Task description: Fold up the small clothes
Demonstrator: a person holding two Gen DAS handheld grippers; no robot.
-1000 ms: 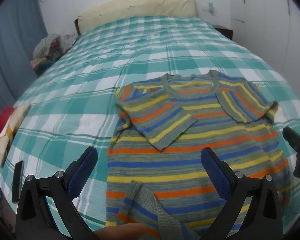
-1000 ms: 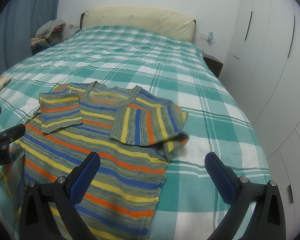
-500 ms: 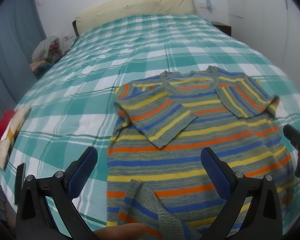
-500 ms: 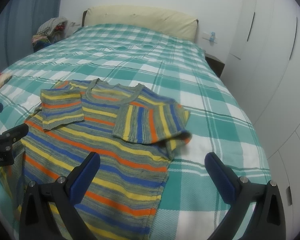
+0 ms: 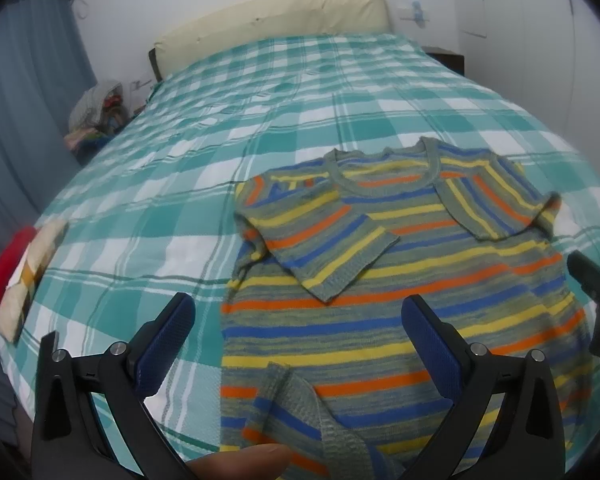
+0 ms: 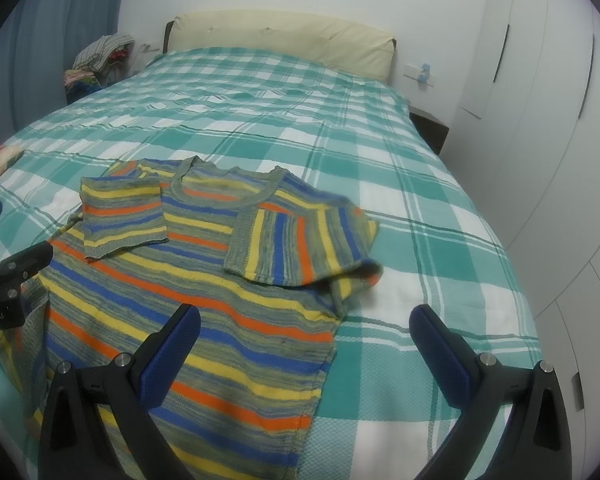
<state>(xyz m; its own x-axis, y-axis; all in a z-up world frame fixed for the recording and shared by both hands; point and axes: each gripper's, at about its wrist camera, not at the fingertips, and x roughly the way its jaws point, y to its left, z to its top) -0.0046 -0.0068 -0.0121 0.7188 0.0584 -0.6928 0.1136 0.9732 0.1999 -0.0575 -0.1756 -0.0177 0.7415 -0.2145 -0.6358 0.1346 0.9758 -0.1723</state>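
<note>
left tongs [image 5: 298,322] wide open over sweater [image 5: 384,320], near its hem, gripping nothing. right tongs [image 6: 304,332] likewise spread wide over sweater's right edge, holding nothing. hem corner [image 5: 296,396] flipped up nearest. sleeves [image 6: 124,216] folded inward across sweater's chest. sweater flat on checked bedspread [image 5: 240,128]. folded cloth [image 5: 20,268] well left of sweater. headboard [image 6: 284,40] far beyond sweater.

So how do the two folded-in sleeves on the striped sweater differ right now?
The left sleeve lies flat, and its stripes run nearly in line with those on the body of the sweater. The right sleeve has stripes running across the body's, and its outer fold bulges up past the sweater's side edge, while the left one stays neatly inside. Both are folded inward over the chest, below the neckline, apart from each other.
</note>
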